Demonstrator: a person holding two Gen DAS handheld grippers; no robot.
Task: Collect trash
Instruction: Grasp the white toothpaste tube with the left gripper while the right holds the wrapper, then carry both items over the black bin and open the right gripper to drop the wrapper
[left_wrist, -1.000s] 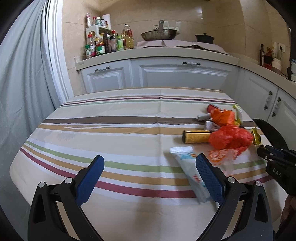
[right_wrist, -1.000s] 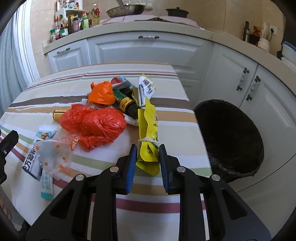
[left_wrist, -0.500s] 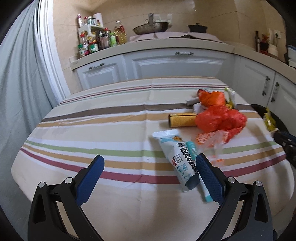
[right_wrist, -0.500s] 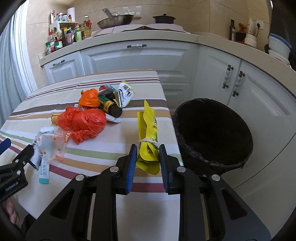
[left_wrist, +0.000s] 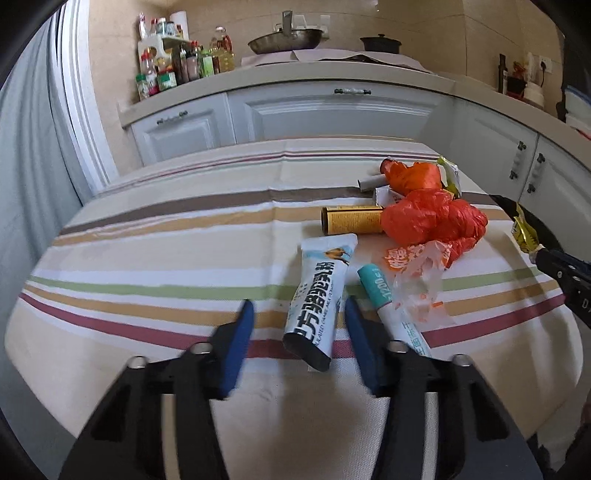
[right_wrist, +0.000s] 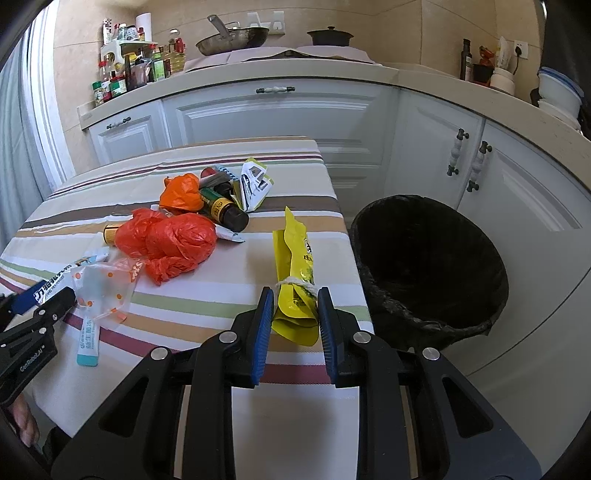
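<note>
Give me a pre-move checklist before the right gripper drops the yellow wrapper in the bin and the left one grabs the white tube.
1. Right gripper shut on yellow wrapper: ok.
2. Wrapper over the black bin: not ok, it hangs above the table edge, bin off to its right.
3. Bin mouth open and lined: ok.
4. White tube between the left gripper fingers: ok.
5. Left fingers touching the tube: not ok, gaps on both sides.
6. Teal-capped tube outside that grasp: ok.
</note>
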